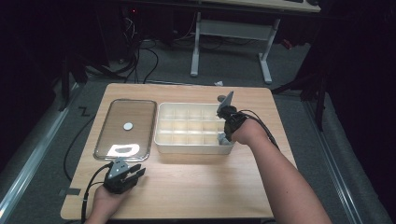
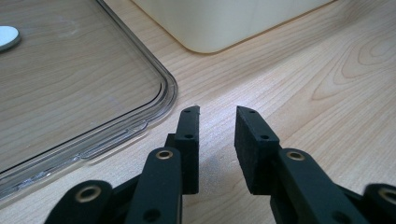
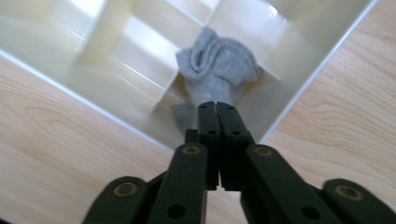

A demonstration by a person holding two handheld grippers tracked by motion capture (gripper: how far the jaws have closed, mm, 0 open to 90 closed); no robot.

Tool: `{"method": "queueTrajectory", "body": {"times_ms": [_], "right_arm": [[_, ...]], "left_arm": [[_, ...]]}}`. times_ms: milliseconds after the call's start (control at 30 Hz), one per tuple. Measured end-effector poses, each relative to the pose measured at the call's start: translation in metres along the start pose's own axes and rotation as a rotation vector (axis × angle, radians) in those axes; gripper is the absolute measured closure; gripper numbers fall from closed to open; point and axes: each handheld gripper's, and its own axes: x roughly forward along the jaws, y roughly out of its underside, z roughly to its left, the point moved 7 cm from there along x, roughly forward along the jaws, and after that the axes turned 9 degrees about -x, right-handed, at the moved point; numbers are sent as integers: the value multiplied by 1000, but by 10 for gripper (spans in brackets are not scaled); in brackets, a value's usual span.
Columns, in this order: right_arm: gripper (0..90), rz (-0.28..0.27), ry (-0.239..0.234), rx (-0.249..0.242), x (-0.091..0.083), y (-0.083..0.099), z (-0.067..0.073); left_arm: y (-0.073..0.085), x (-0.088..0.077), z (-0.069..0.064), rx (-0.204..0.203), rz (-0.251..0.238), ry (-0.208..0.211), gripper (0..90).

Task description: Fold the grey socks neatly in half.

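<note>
A grey sock hangs bunched over the near right corner compartment of a cream divided box. My right gripper is shut on the sock's lower end, its jaws pressed together. From the high view the right gripper points down over the box, and the sock sits at the front right corner. The left gripper rests low over the table near the front left and is open with nothing in it. In its own view the left gripper points at bare wood.
A clear plastic lid lies flat left of the box with a small white disc on it. Its rounded corner lies just ahead of the left jaws, with the box's wall beyond. Bare wood runs along the table's front.
</note>
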Motion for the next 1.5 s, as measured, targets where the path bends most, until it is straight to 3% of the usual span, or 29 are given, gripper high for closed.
{"method": "queueTrajectory", "body": {"times_ms": [167, 400, 500, 667, 733, 800, 933, 1067, 1200, 1500], "right_arm": [[900, 34, -9, 9, 26, 3, -1], [900, 66, -10, 12, 45, -2, 2], [900, 70, -7, -2, 35, -1, 3], [900, -23, 21, 25, 4, -16, -1], [900, -24, 33, 24, 9, -21, -3], [900, 20, 55, 20, 22, -22, -5], [900, 32, 32, 42, 40, -23, -9], [900, 41, 36, 44, 45, -24, -8], [900, 23, 26, 49, 39, -22, -10], [900, -40, 15, 70, 6, -12, -15]], "left_arm": [[0, -1, 0, -5, -5, 0, 713], [0, -1, 1, -6, -9, -1, 713], [0, -1, 1, -6, -6, 0, 713], [0, -1, -1, -1, 1, 4, 713], [0, -1, -1, -2, 0, 4, 713], [0, -2, 0, -2, -3, 2, 713], [1, -1, 0, -6, 0, 3, 713], [1, 0, 0, -6, -2, 2, 713], [1, -1, 1, -8, -4, 2, 713], [1, -1, 0, -4, 4, -1, 712]]}}
